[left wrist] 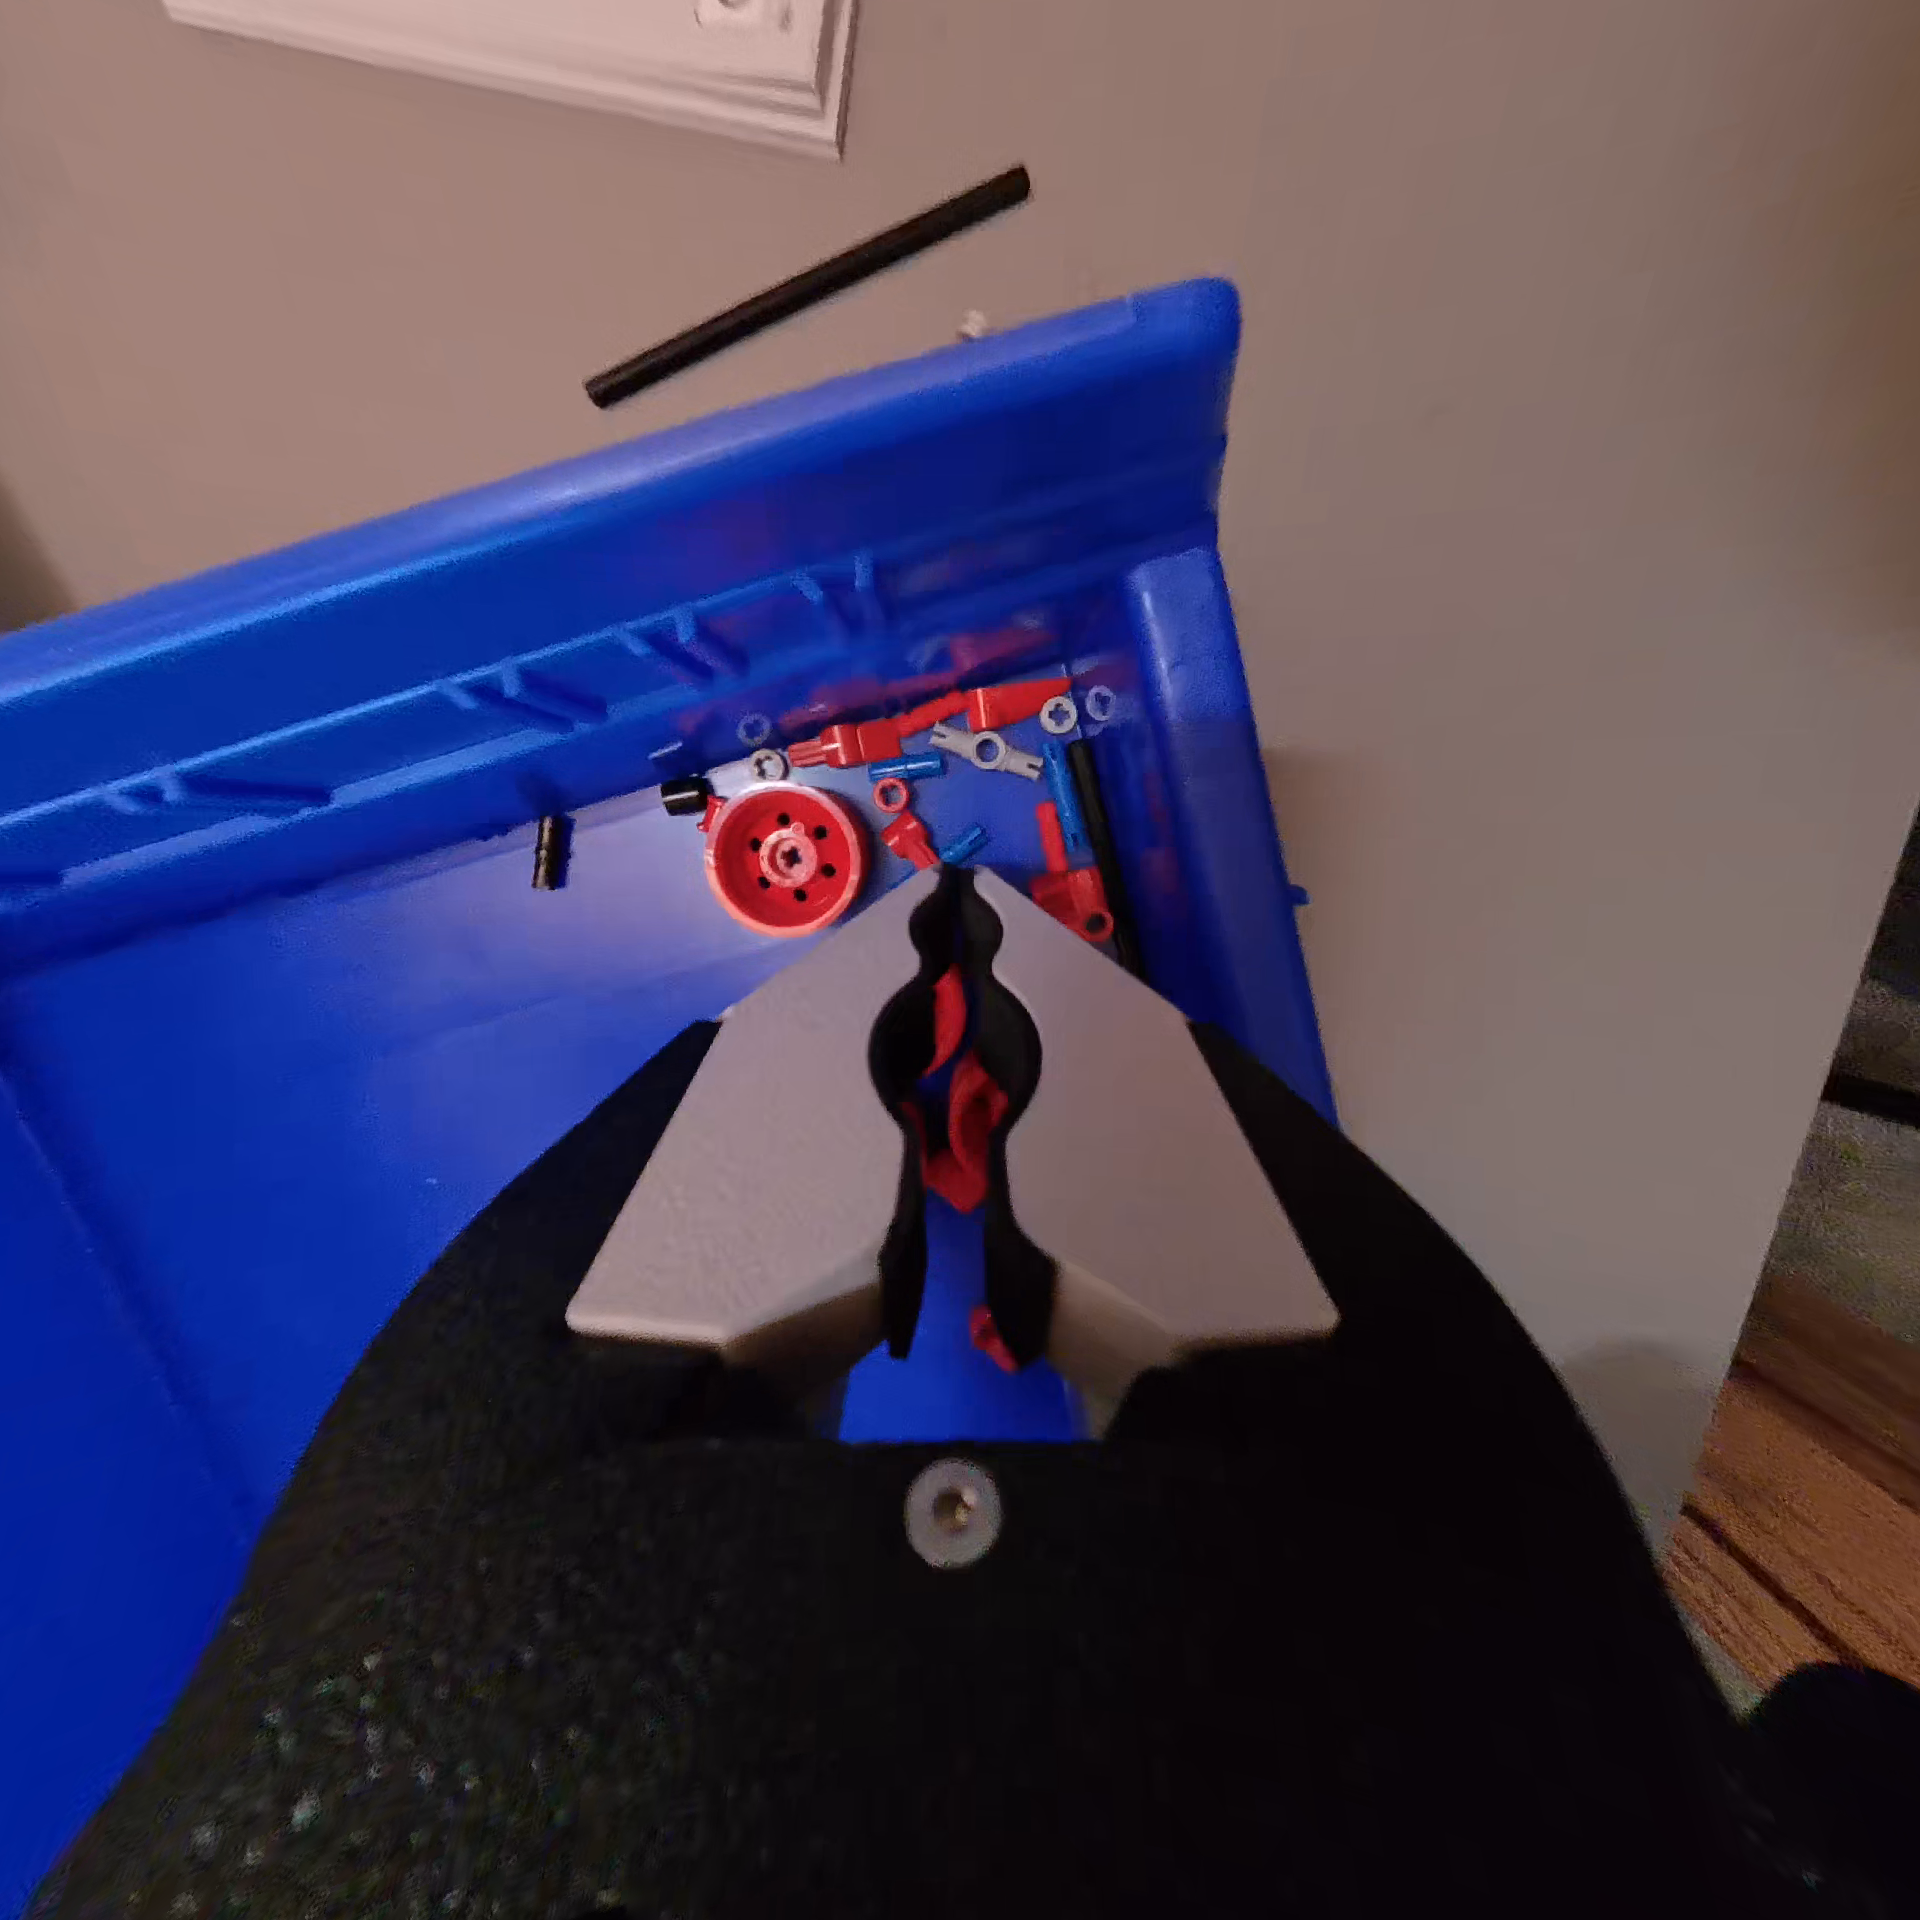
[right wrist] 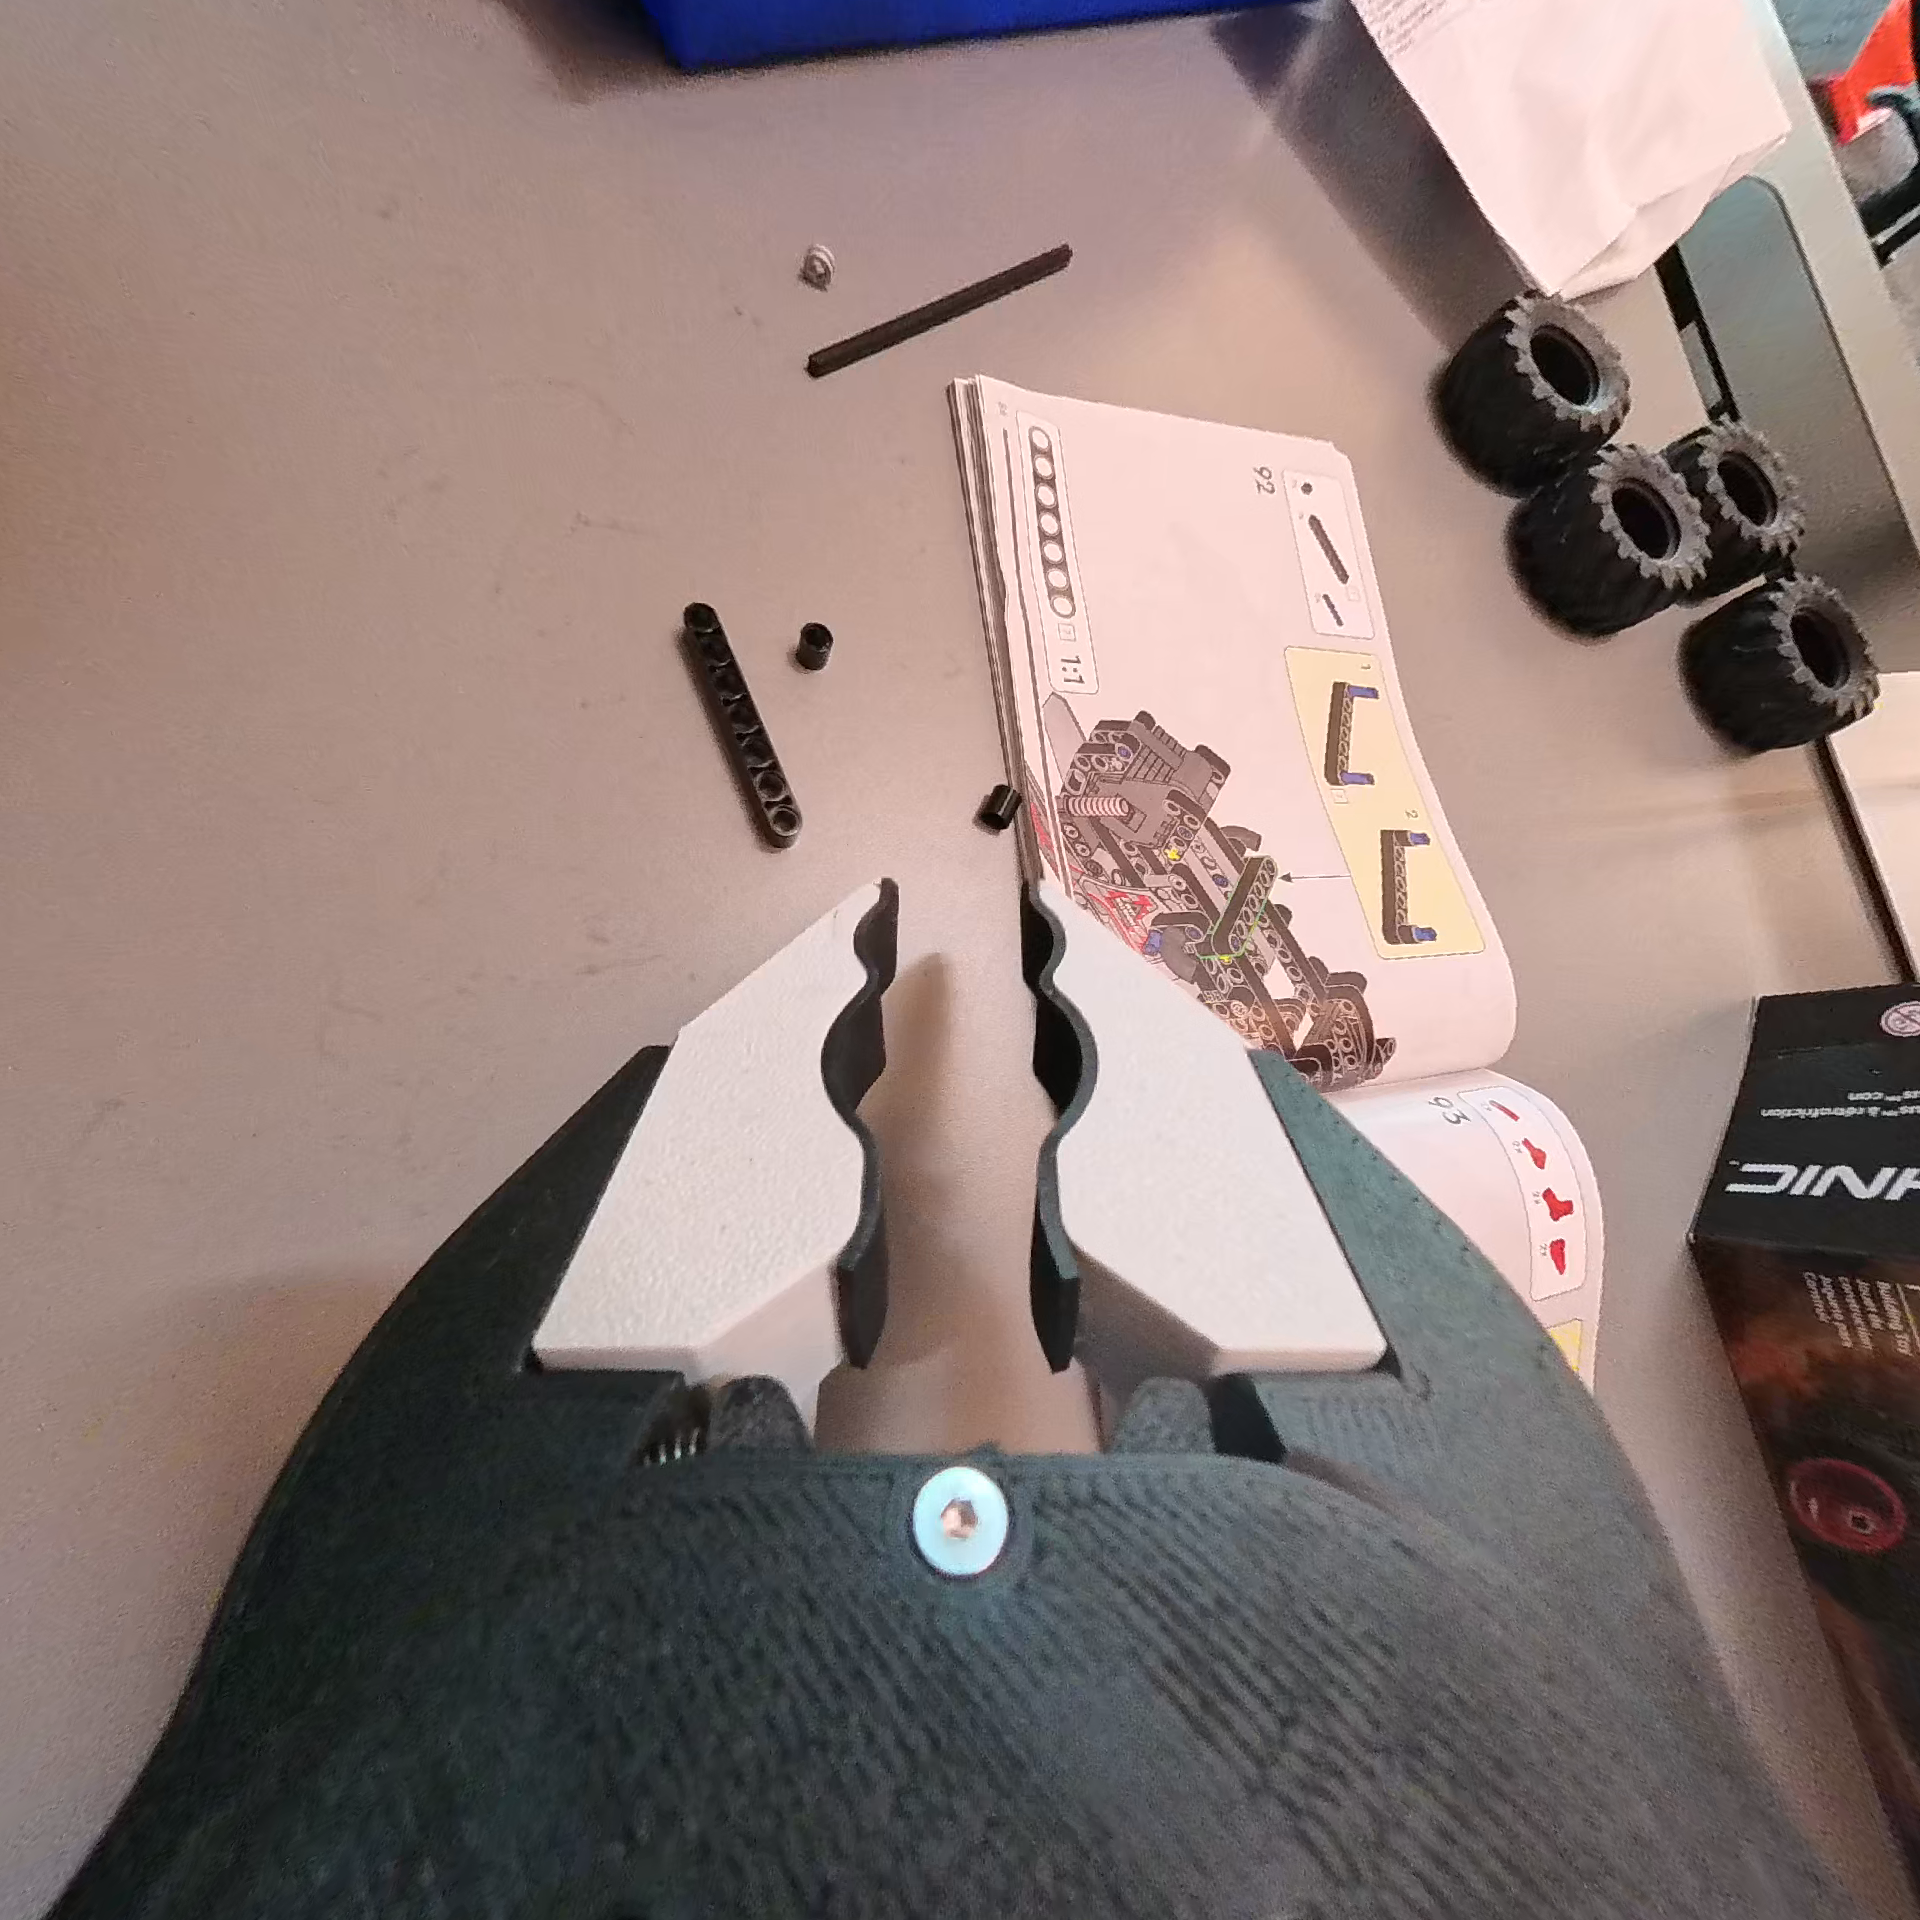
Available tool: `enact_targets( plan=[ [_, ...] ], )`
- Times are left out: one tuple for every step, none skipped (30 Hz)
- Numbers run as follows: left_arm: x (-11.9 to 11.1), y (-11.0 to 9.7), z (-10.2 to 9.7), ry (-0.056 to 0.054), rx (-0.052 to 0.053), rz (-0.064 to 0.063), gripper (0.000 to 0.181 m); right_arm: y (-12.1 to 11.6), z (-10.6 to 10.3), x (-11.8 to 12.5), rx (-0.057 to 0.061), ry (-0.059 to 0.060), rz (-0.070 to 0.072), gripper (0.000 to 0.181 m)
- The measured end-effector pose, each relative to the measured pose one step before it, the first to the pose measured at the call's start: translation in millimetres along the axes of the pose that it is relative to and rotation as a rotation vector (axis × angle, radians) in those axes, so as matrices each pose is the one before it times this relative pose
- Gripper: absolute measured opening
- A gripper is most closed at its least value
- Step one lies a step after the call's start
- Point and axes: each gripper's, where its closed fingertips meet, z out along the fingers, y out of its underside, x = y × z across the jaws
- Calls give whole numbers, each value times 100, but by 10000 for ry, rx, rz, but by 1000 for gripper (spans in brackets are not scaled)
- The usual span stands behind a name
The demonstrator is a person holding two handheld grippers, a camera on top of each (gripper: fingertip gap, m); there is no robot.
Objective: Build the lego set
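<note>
- Biggest thing going is the blue plastic bin (left wrist: 582, 582), sitting on the grey tabletop (left wrist: 1507, 416). All the loose bits are piled up in its far right corner.
- In that corner: a red wheel hub (left wrist: 787, 858) with a grey centre, lying flat, plus a scatter of red connectors (left wrist: 1070, 888), a couple of blue pins (left wrist: 906, 767), a grey cross-shaped connector (left wrist: 985, 750) and some small grey bushes. There's a thin black axle (left wrist: 1099, 842) along the right wall and a short black pin (left wrist: 551, 854) on its own off to the left.
- The left gripper (left wrist: 956, 883) is down inside the bin, jaws squeezed together. Red shows through the gap between the pads, but I honestly can't tell if it's pinching a piece or that's just stuff lying underneath.
- On the right wrist view, the instruction booklet (right wrist: 1174, 665) lies open on the table, showing the model drawing.
- Four chunky black tires (right wrist: 1652, 551) are bunched together past the booklet, on the right.
- A dark box (right wrist: 1829, 1299) sits at the right edge.
- The right gripper (right wrist: 961, 899) hovers over bare table next to the booklet, jaws partly apart with nothing in them.
- In front of it: a black beam with holes (right wrist: 740, 722), two little black sleeves (right wrist: 816, 644), and farther out a long black axle (right wrist: 940, 310) with a tiny grey bush (right wrist: 821, 264) close by.
</note>
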Motion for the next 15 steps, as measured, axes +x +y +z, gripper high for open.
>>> enact_targets(
  plan=[
    [-52, -24, -316, -143, 100, -54, 0, -39, -40, -62, 33, 17, -15, 23],
    [40, 154, -112, -68, -18, 22, 0, 4, 4, -52, 46, 15, -8, 23],
    [118, 192, 64, -10, -44, 92, 0, 59, 44, -80, 32, -13, 17, 22],
    [70, -9, 190, -51, 37, 167, 0, 139, 94, -65, 1, -29, 31, 22],
    [14, -198, 246, -90, 66, 239, 2, 156, 84, -48, -25, -26, 22, 22],
    [31, -134, 251, -47, -33, 259, 9, 150, 63, -33, -48, -26, 6, 22],
    [10, 82, 252, 12, -196, 203, 9, 78, 3, -32, -43, -17, -15, 22],
    [-77, 241, 291, 10, -279, 160, 9, -6, -59, -9, -11, 1, -32, 22],
    [-146, 373, 348, 2, -295, 188, 9, -69, -99, -7, 32, 3, -26, 22],
    [-131, 406, 377, 24, -278, 204, 9, -76, -116, 0, 48, 18, 3, 22],
    [-148, 269, 364, 14, -175, 173, 9, -22, -133, 4, 24, 18, 19, 22],
    [-352, 14, 262, -116, -17, 71, 10, 56, -128, -23, -15, 23, 7, 22],
    [-237, -184, 135, -16, 104, 3, 11, 79, -126, -31, -7, 37, -2, 22],
    [199, -144, 123, 254, 91, -44, 11, 74, -83, -93, 15, 9, 14, 22],
    [400, 26, 154, 348, -23, -104, 8, 95, -32, -128, 7, -19, 31, 22]
  ],
)
